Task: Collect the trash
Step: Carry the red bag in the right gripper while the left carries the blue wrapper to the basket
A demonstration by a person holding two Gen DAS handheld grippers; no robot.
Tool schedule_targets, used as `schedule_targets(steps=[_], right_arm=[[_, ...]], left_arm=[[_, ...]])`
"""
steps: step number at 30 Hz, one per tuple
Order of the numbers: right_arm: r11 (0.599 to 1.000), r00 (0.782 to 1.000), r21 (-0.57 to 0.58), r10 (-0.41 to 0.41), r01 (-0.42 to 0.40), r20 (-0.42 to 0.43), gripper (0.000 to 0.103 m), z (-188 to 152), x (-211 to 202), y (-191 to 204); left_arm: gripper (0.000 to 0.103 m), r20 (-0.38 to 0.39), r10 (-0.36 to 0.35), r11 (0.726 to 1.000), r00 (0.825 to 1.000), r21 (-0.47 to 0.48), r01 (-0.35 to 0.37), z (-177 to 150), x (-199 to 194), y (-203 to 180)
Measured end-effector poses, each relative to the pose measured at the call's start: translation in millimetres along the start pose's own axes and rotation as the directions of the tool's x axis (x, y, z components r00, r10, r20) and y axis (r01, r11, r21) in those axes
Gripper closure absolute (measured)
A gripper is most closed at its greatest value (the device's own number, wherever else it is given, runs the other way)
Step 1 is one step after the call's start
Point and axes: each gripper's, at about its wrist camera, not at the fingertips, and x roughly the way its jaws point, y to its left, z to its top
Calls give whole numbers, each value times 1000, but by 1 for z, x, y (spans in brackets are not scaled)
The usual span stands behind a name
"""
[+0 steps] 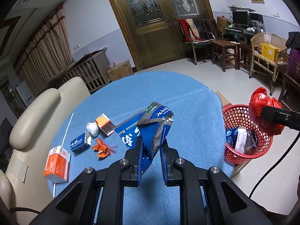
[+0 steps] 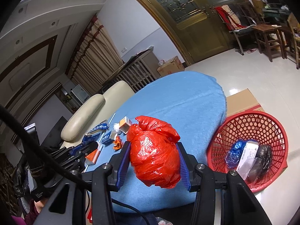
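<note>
- Blue cloth table [image 1: 168, 93] carries small boxes and wrappers at its left side.
- Red mesh basket [image 2: 249, 123] stands beside the table, partly filled.
- Red plastic bag [image 2: 155, 153] is clamped in the right gripper [image 2: 154, 159], near the basket.
- Flattened blue carton [image 1: 150, 131] is pinched in the left gripper [image 1: 151, 150], above the table.

This is a lived-in home, a sitting room by its furnishings. The landmark is a double wooden door [image 1: 159, 24] with leaded glass panes. Left of the door hang patterned curtains [image 1: 46, 50] beside a slatted wooden crib [image 1: 88, 71] and a cardboard box [image 1: 120, 70]. Right of the door stand wooden chairs [image 1: 210, 30], a rattan armchair [image 1: 268, 56] and a desk with monitors [image 1: 241, 17]. Nearer than the door, a cream leather sofa [image 1: 46, 108] adjoins a table [image 1: 159, 90] with a blue cloth.
</note>
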Motion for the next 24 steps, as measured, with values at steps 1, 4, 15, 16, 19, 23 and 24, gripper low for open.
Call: schedule_targets(steps=[1,4,15,16,19,23,24], right_arm=[[1000,1000,3,-2,2,1,53,0,-1,-2],[1000,1000,18,-8,8,0,53,-2,-3,-7],[999,1000,53,-14,14,-1,53,-5,-8,-23],[998,1000,57,-14,14,-1,53,-5,-9,-24],[998,1000,65,-17,17,1,53,-5,-10,-28],[997,1000,77,-19,19,3,53,-5,-12,-32],[997,1000,79,-22,21,4,53,-5,-12,-33]], left_arm=[[85,-2,0,1000,1000,6,0,1,1,-2],[85,-12,-7,1000,1000,12,7,1,3,-7],[85,-30,-11,999,999,32,12,2,8,-19],[85,-31,-11,999,999,34,12,3,8,-20],[85,-34,-14,999,999,41,16,3,9,-22],[85,-39,-18,999,999,46,20,3,11,-24],[85,-41,-22,999,999,46,24,2,12,-25]])
